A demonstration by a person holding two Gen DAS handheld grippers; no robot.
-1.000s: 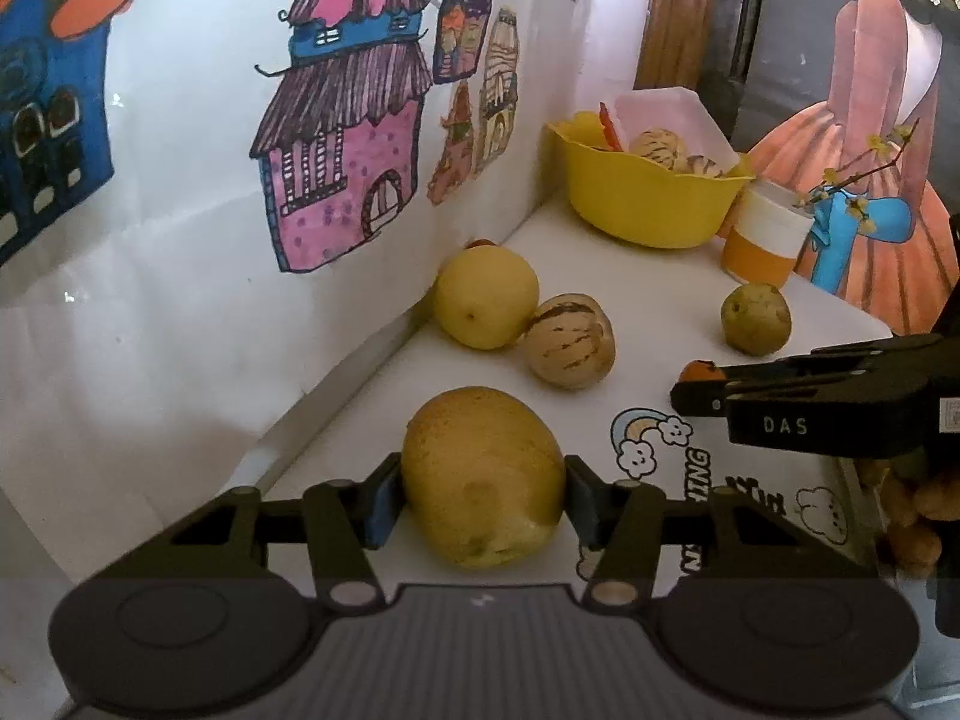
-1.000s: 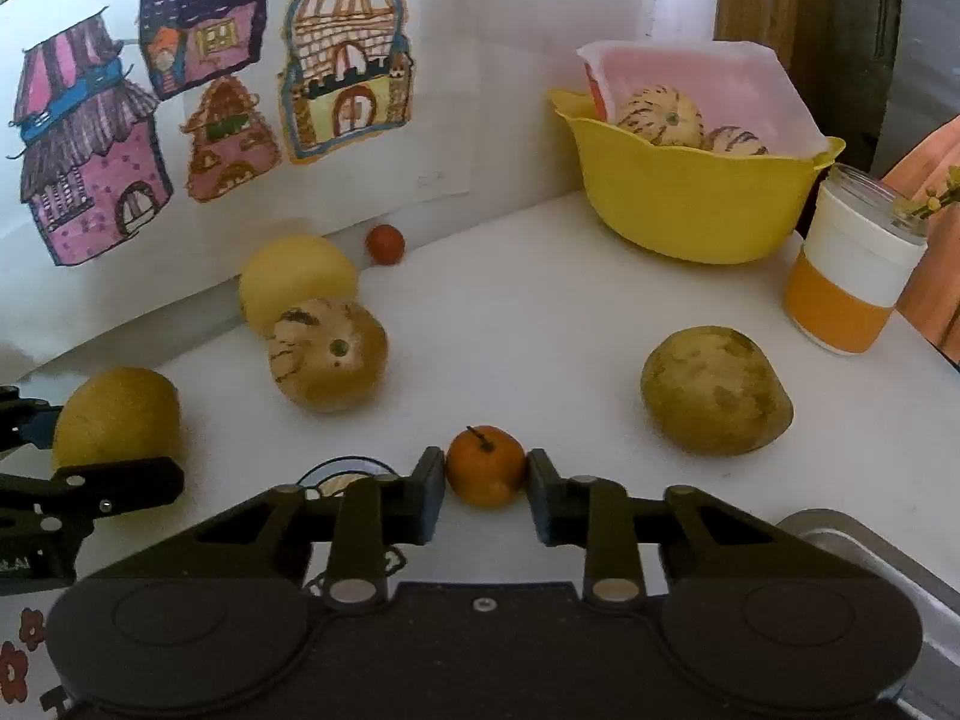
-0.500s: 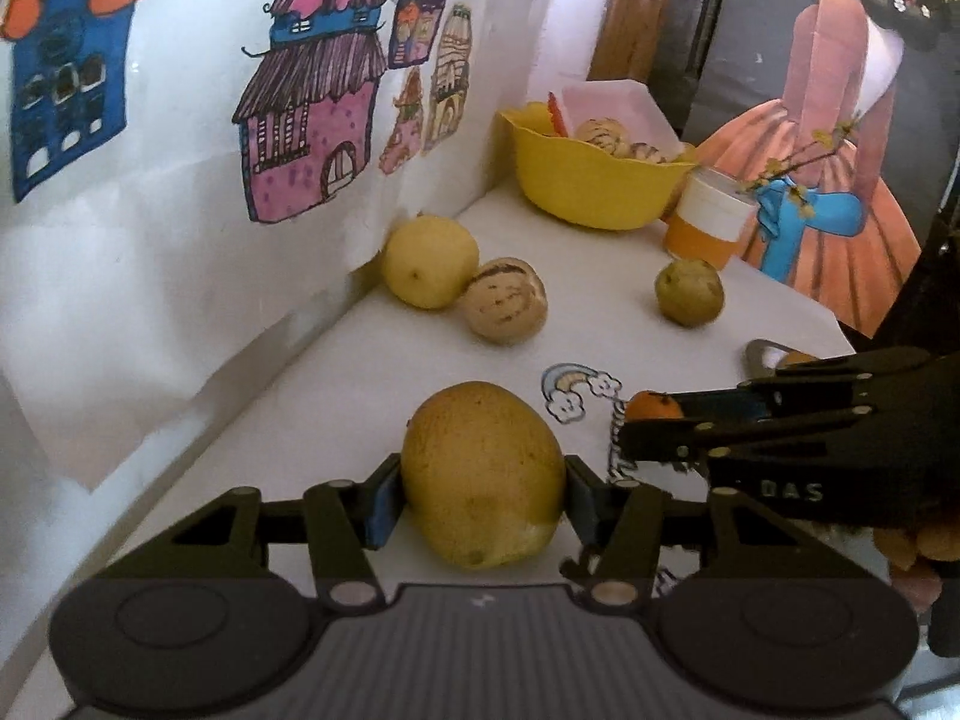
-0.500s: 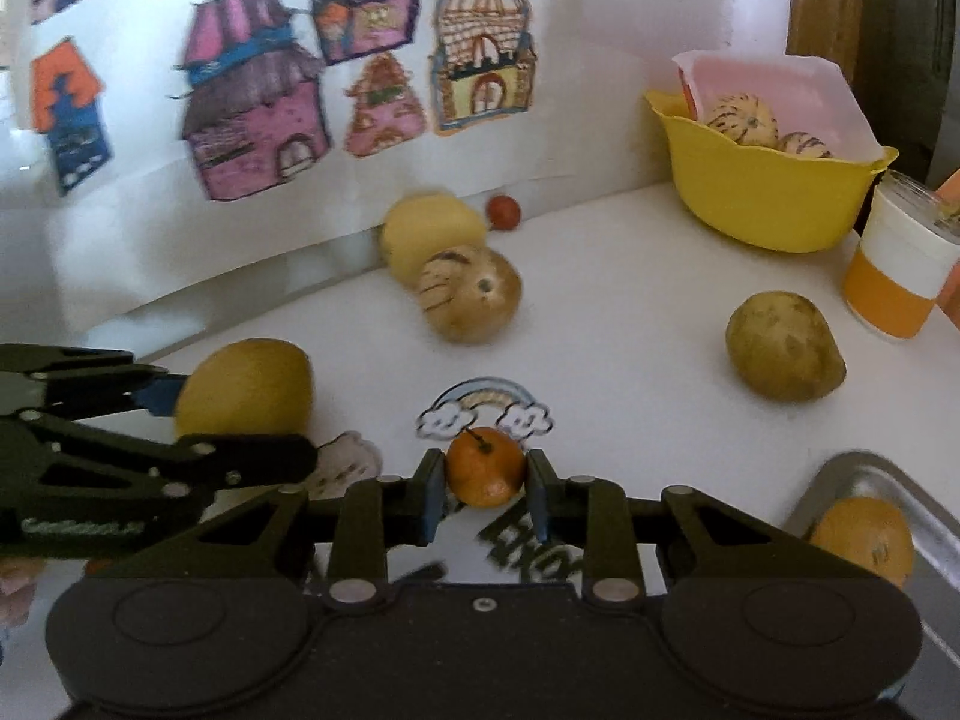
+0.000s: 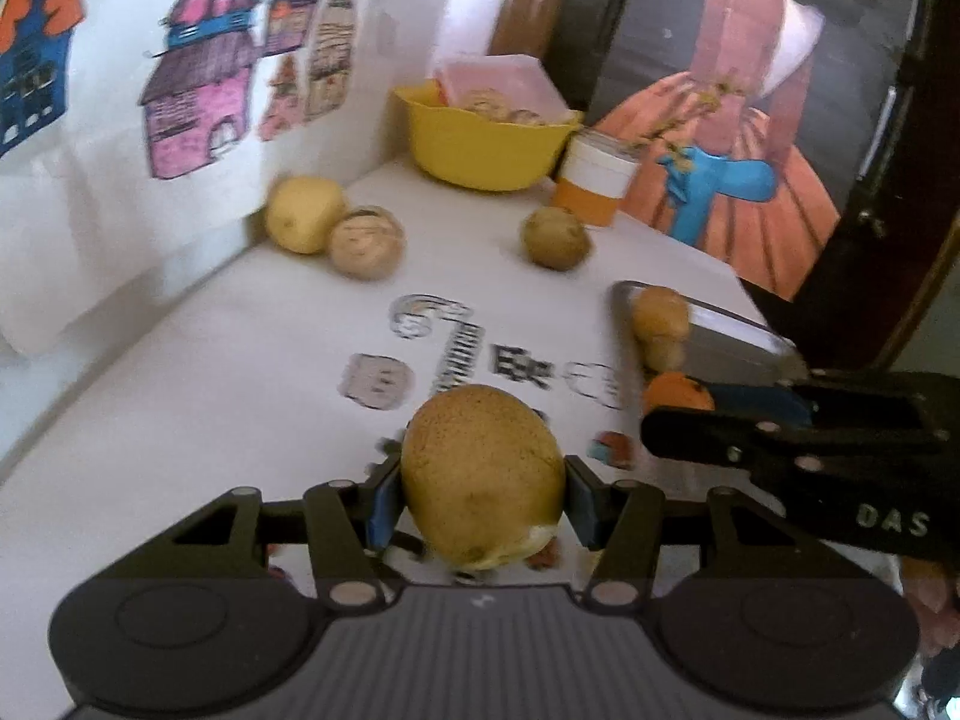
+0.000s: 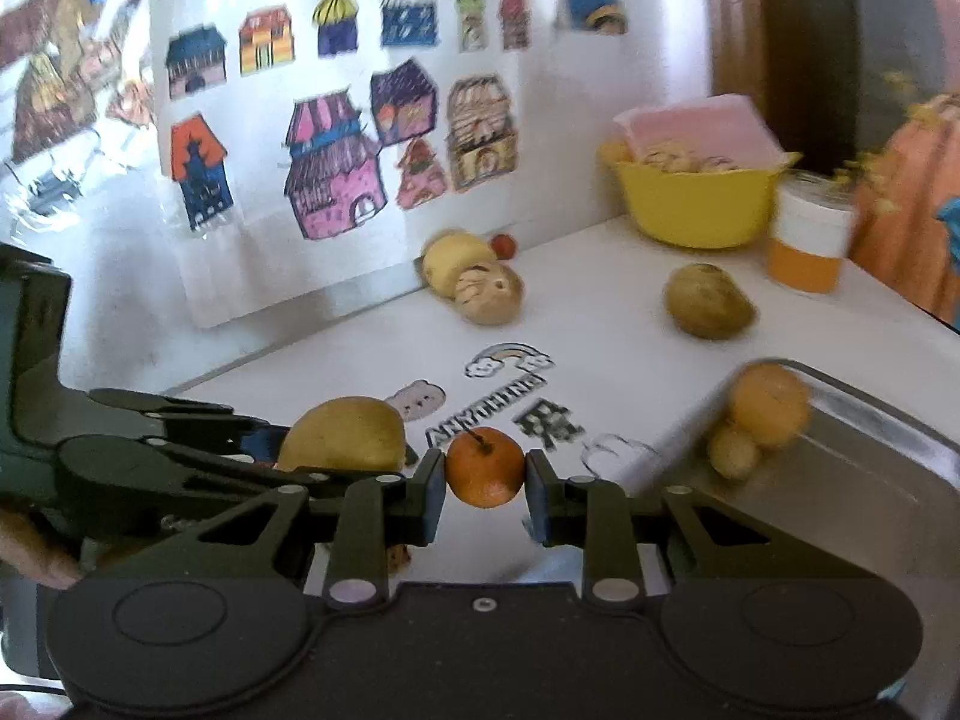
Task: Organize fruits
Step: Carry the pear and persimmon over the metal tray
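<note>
- The yellow-brown pear (image 5: 483, 483) sits clamped between the left gripper (image 5: 480, 495) pads, raised above the white table (image 5: 210, 372).
- The small orange (image 6: 485, 467) is pinched by the right gripper (image 6: 485, 480), with the metal tray (image 6: 870, 480) at its 3 o'clock.
- The yellow bowl (image 6: 690, 198) stands at 1 o'clock.

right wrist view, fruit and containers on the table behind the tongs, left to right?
Round yellow fruit → small red fruit → brownish-green oval fruit → white-and-orange jar. Skipped: the striped melon overlapping the yellow fruit, and the yellow bowl and metal tray, whose spans overlap others.
</note>
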